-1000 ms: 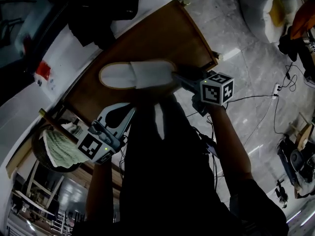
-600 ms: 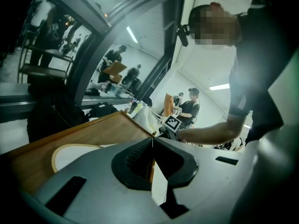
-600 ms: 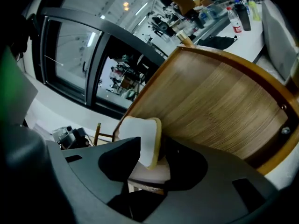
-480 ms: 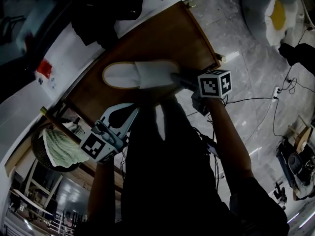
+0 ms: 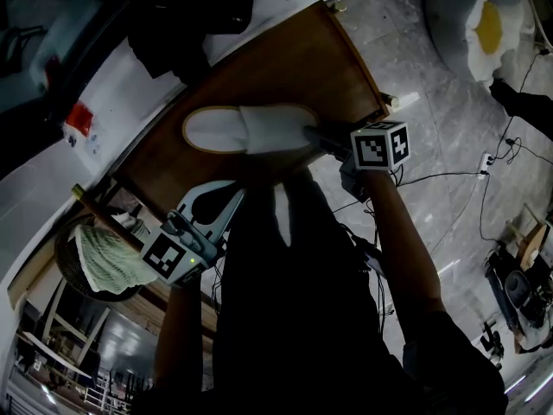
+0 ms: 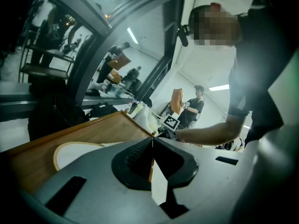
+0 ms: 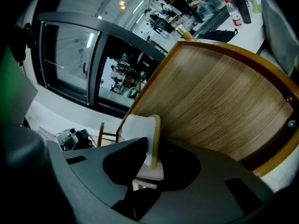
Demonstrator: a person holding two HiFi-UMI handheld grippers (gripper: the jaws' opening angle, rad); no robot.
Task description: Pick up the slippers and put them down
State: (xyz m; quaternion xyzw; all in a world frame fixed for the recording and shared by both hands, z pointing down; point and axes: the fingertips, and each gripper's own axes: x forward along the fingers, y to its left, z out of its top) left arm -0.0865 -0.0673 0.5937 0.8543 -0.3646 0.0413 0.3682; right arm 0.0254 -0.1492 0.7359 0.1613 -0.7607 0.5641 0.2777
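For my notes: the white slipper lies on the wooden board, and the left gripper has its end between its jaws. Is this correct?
No: the right gripper is closing its jaws on the end of the white slipper, seen in the right gripper view. It does lie on the wooden board.

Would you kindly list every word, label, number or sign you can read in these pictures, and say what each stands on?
No text can be read anywhere.
Right marker cube, left marker cube: black-and-white squares only, no letters or digits.
Bottle: red label, too small to read.
Red patch on the white surface: too blurred to read.
Slipper: no print shows.
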